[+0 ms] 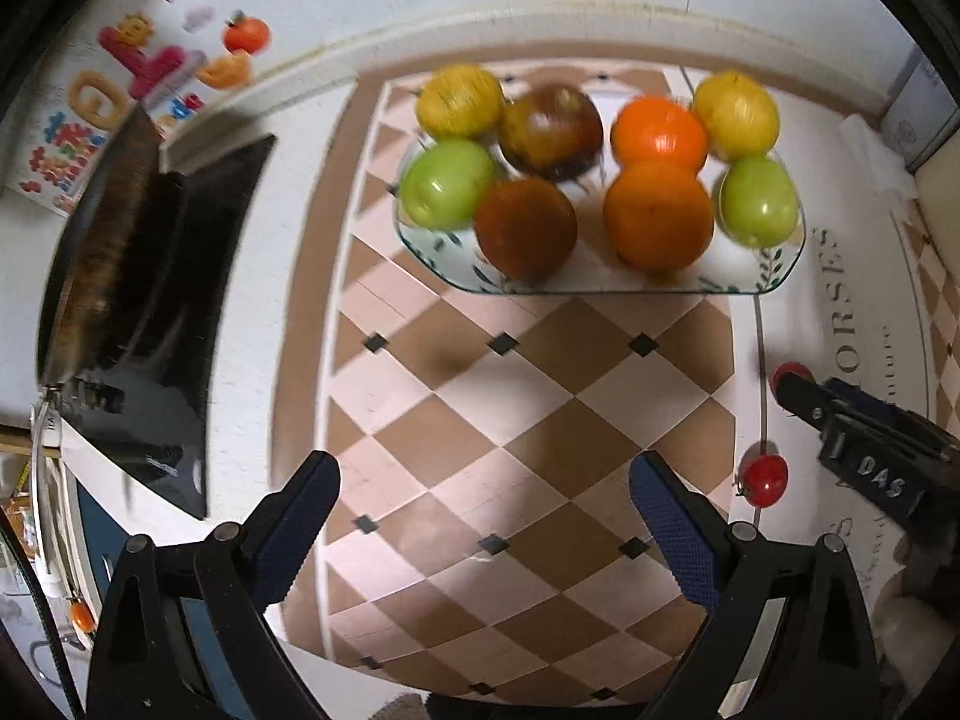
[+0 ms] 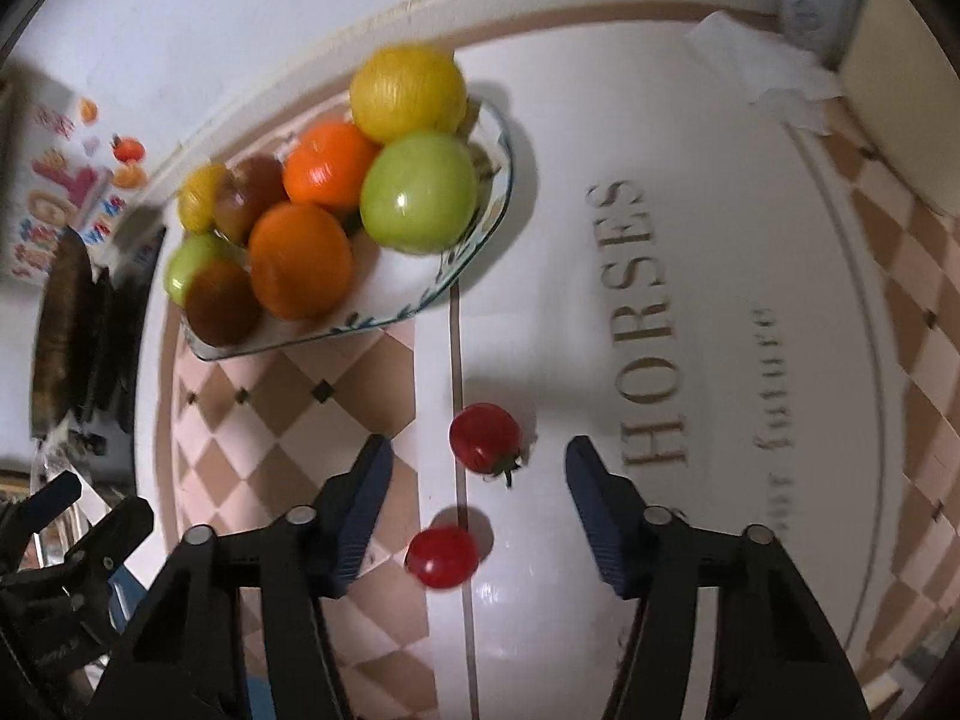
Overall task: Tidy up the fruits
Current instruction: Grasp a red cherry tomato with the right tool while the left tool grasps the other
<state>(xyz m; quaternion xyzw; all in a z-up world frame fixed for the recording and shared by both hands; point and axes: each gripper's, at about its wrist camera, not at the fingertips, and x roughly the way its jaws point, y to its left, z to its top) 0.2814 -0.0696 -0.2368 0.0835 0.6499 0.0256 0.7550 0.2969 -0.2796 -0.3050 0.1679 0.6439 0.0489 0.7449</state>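
Right claw (image 2: 477, 468) apart, nothing pinched: two small red tomatoes (image 2: 485, 437) between fingers. "HORSES" (image 2: 651, 324) on cloth just right of it. Left claw (image 1: 483, 492) apart, empty, over checkered cloth; only its view shows "DAS" tag (image 1: 880, 476). Fruit tray (image 1: 600, 285) farther ahead.

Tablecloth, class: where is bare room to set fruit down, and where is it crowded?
Free: the checkered patch between the glass tray and the left gripper. Also around the "HORSES" lettering. Crowded: the tray, and around two small tomatoes near the right gripper.
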